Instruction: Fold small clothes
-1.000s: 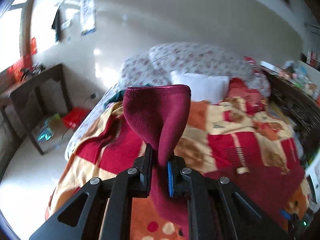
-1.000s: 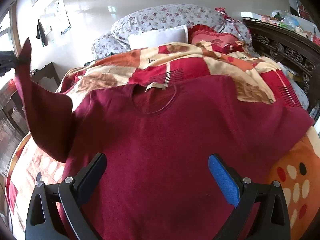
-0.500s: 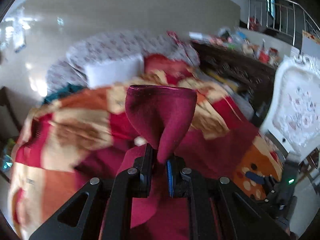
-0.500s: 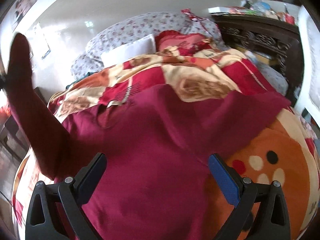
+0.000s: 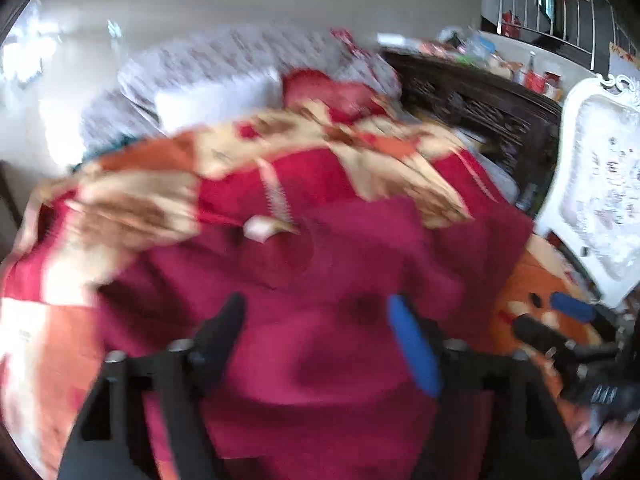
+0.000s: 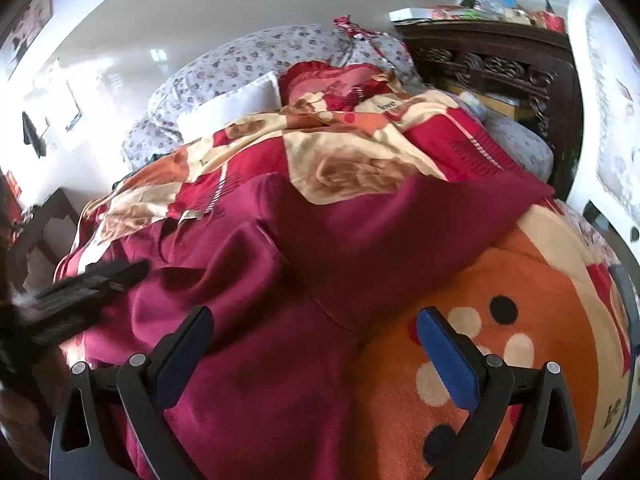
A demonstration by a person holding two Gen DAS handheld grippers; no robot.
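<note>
Both our grippers, left (image 5: 320, 332) and right (image 6: 314, 340), gape wide over the maroon shirt (image 6: 280, 280), collar end far, nothing held.

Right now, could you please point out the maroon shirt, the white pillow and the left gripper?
maroon shirt (image 6: 280, 320): right wrist view, folded body.
white pillow (image 6: 232, 106): right wrist view, front face.
left gripper (image 5: 320, 336): left wrist view, between open fingertips.

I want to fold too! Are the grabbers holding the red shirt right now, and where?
No, nothing is held. The left gripper and the right gripper are both open above the shirt, which lies on the blanket.
</note>
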